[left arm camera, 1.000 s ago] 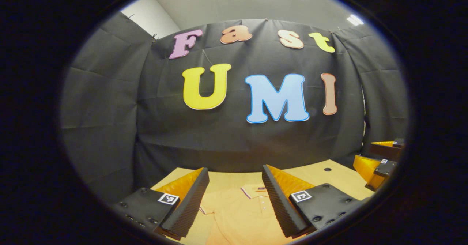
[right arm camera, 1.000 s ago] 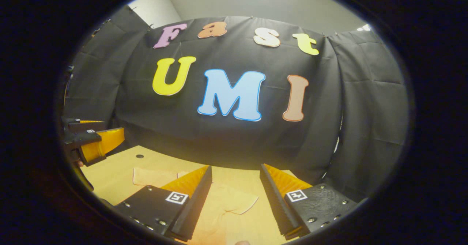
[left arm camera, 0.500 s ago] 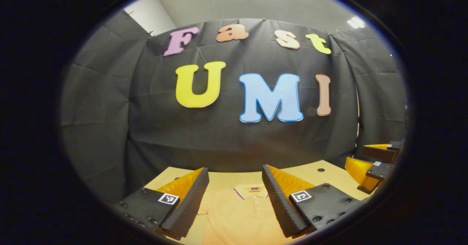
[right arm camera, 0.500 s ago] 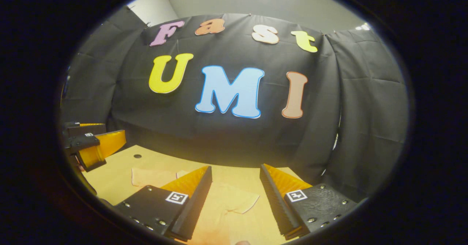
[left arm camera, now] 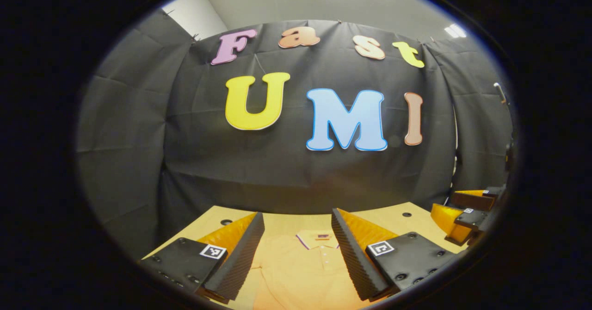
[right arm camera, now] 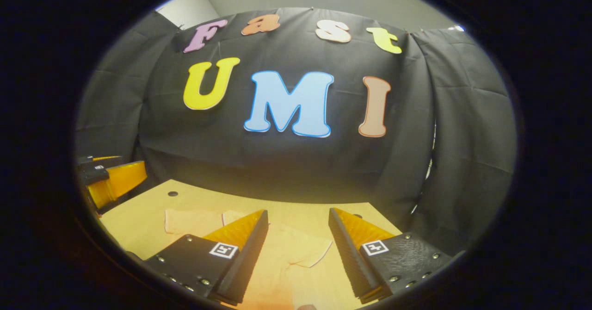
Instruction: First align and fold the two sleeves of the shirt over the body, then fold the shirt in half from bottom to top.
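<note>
Orange polo shirt (left arm camera: pixel 296 273) flat on wooden surface (right arm camera: pixel 138 215), collar toward booth wall, sleeve (right arm camera: pixel 307 250) spread sideways, unfolded. Left hand-held gripper (left arm camera: pixel 296 250) above collar, fingers spread, empty. Right hand-held gripper (right arm camera: pixel 296 250) above sleeve, spread, likely lining up first grasp.

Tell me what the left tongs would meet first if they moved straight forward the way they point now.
Probably the shirt: it lies flat on the table, with its collar between the open fingers of the left tongs. Depth is unclear; they might pass above it and reach the black cloth wall.
</note>
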Demonstrator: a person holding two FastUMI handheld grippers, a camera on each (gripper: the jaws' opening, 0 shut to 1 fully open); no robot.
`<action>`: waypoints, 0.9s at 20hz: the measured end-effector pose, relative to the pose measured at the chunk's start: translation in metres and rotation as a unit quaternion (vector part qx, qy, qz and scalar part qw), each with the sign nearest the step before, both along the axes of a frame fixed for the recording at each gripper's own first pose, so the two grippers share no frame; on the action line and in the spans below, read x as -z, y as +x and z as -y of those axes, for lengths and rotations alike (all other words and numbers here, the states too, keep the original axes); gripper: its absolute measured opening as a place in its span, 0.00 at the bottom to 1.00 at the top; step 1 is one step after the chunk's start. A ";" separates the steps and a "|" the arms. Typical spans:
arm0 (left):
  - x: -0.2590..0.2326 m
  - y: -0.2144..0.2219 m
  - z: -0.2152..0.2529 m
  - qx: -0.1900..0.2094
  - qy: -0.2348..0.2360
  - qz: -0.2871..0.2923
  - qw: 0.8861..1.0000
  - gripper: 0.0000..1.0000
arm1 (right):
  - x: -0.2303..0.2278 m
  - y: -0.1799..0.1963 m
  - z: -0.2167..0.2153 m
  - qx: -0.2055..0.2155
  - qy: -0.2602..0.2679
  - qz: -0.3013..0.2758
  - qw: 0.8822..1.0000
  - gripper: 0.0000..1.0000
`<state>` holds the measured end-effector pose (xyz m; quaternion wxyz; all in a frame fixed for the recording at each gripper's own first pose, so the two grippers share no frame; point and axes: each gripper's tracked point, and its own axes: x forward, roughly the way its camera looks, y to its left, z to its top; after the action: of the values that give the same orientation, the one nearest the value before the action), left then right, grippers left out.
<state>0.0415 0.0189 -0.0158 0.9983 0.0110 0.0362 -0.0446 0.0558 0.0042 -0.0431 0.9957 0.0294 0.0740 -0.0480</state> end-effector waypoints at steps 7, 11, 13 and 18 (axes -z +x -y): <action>0.007 0.006 0.002 -0.007 0.002 -0.013 1.000 0.95 | 0.054 0.049 0.036 0.023 0.006 -0.056 0.998 0.83; 0.017 0.012 0.001 -0.015 0.001 -0.026 1.000 0.96 | 0.095 0.078 0.047 0.015 0.008 -0.101 0.995 0.82; 0.023 0.016 0.001 -0.020 0.004 -0.033 0.999 0.95 | 0.113 0.092 0.049 0.013 0.018 -0.120 0.992 0.83; 0.027 0.020 -0.003 -0.030 0.007 -0.042 0.999 0.96 | 0.157 0.122 0.057 0.016 0.033 -0.166 0.985 0.82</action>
<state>0.0615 0.0215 -0.0430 0.9966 0.0151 0.0790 -0.0152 0.1780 -0.0527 -0.1998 0.9672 0.0551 0.2390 -0.0657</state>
